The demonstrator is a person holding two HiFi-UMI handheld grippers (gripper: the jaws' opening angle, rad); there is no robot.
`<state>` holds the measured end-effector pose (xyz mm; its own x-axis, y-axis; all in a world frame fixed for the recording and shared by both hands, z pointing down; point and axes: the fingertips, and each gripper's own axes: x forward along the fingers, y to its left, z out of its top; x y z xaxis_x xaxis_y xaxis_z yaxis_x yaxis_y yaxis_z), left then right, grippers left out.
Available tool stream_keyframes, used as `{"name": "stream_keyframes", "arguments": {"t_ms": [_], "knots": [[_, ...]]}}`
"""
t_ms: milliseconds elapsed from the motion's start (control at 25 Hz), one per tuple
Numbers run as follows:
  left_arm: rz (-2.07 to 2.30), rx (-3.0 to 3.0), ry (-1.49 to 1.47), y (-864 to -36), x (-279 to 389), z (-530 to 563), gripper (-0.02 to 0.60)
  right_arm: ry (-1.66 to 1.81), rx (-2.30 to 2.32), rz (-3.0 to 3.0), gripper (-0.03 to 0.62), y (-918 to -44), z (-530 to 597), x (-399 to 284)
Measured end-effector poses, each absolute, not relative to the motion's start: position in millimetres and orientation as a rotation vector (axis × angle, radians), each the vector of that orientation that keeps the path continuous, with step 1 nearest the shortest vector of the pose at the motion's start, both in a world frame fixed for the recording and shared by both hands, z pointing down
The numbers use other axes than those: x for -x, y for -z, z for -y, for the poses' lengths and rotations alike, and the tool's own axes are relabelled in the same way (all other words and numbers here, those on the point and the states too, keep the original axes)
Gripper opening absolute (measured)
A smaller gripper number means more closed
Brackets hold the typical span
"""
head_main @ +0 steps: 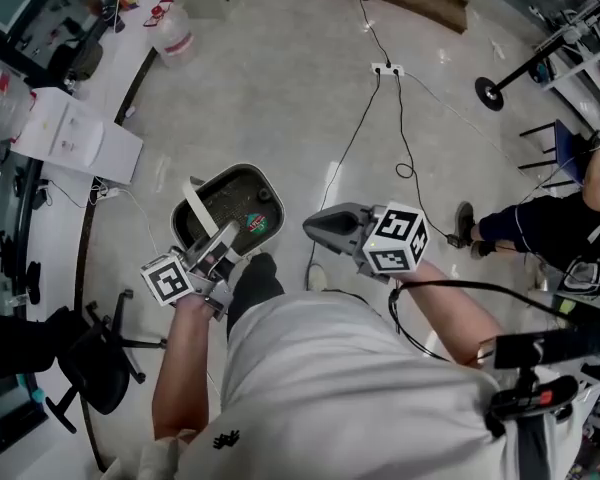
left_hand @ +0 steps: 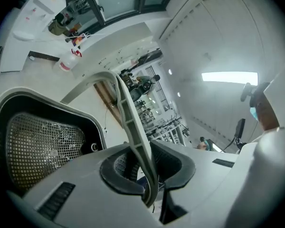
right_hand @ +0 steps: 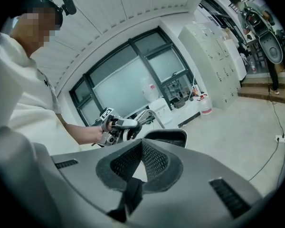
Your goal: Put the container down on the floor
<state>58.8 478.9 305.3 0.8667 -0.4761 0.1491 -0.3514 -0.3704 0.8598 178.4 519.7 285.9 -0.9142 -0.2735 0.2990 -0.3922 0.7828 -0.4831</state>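
One thin, ribbed handle (left_hand: 127, 109) arches over the container (head_main: 218, 198), and it looks like the only sensible place to hold. The left gripper (head_main: 223, 240) has its jaws clamped across that strap near the top of the arch. The container hangs below it, over the pale floor (head_main: 280, 88) and just in front of the person's feet.

It is probably light, stiff plastic. Because it hangs from a single strap it is likely to swing or tip, so its base should sit flat before the jaws let go.

The container is a dark, rounded-rectangular tub with a pale rim and a metal mesh liner. A small red and green scrap lies inside.

The right gripper (head_main: 327, 226) hovers beside it at the right, with its jaws closed on nothing.
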Motion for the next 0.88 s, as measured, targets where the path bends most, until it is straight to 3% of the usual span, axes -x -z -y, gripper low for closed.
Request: {"name": "stream_keyframes", "arguments": {"t_ms": [880], "knots": [[0.411,-2.033,0.086,-365,48,-181,0.058,-0.856,-0.701,2.688,0.020,-287,-176,-20]]}}
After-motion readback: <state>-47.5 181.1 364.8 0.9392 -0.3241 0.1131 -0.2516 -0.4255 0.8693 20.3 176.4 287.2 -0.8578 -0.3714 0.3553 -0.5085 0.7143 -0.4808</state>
